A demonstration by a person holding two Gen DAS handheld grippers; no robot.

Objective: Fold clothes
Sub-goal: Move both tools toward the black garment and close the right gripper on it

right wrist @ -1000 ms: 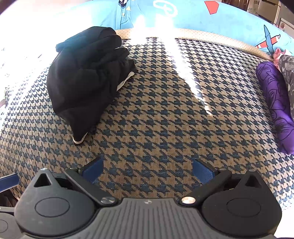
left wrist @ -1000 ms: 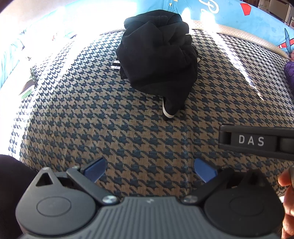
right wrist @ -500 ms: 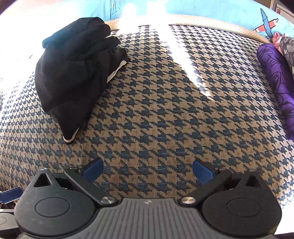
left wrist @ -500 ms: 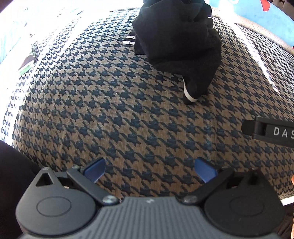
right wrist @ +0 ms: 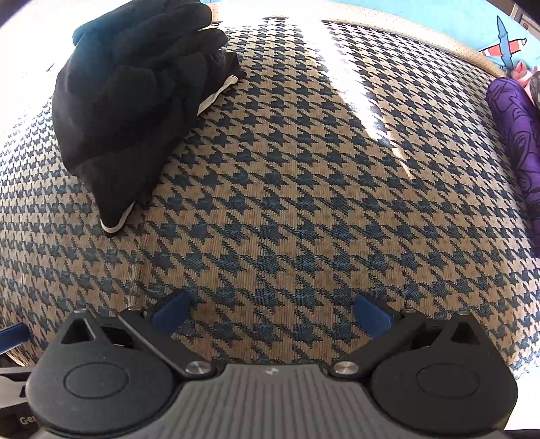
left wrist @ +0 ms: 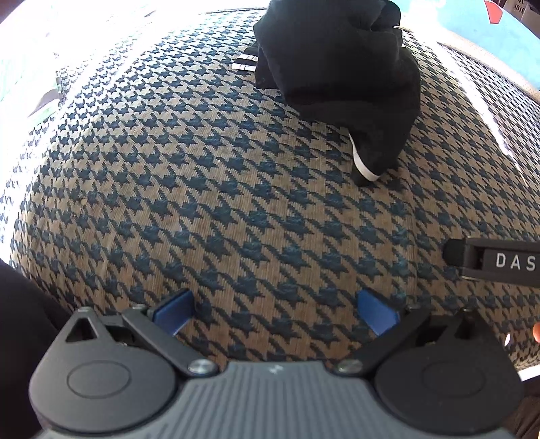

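A houndstooth-patterned cushion carries a crumpled black garment, ahead-right of the left hand-held gripper and ahead-left of the right hand-held gripper; both spread apart, empty.

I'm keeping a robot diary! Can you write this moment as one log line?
left hand-held gripper: open, empty | right hand-held gripper: open, empty | black garment: crumpled on houndstooth cover, untouched | fold: not begun

Home, prob. bedroom: houndstooth cover, cartoon-print blue bedding, clothes around.
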